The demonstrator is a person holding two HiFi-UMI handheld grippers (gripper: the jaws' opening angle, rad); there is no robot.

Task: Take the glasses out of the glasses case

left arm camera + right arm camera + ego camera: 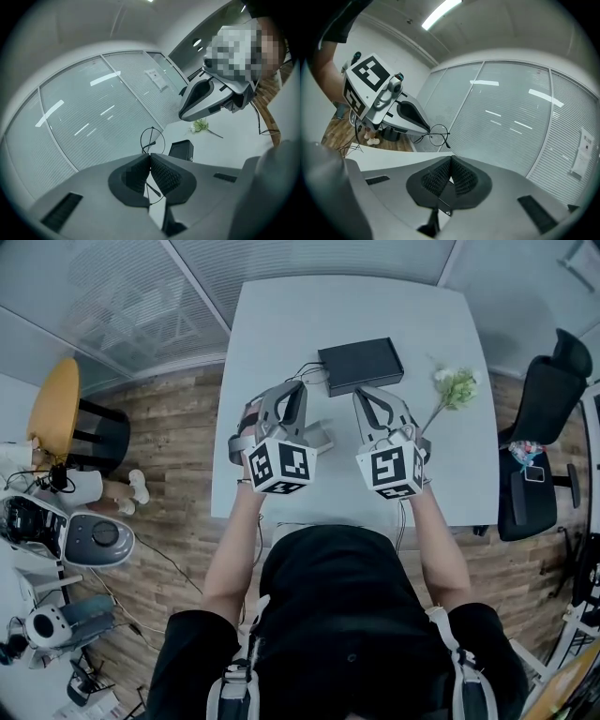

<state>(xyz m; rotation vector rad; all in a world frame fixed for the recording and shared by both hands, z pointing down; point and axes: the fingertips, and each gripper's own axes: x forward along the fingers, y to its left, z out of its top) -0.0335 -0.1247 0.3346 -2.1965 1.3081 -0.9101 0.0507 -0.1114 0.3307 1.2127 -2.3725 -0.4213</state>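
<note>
The left gripper (298, 385) is closed on the glasses (152, 140). Its ribbed pads pinch one thin wire temple, and the round lens rim hangs free just past its tips, well above the worktop (281, 324). The right gripper (451, 161) sits beside it at about the same height with its jaws pressed together, and nothing can be seen between them. A black case (361, 365) lies on the worktop just ahead of and below both sets of tips, and I take it to be the glasses case. On that reading the glasses are already out, and what remains is to set them down safely. The whole frame hangs from a single slender arm, so the grip should be firm enough to stop slipping but no harder, and the wrist should not roll sharply, which would swing the lenses or bend the hinge. The bare worktop on the near side of the case, below the left gripper, looks like the safest landing spot. It is away from the flower sprig (455, 387) off to the right gripper's outer side. Lower slowly, let the frame touch first, then open the jaws. The right gripper could steady the other temple if the frame starts to swing.
</note>
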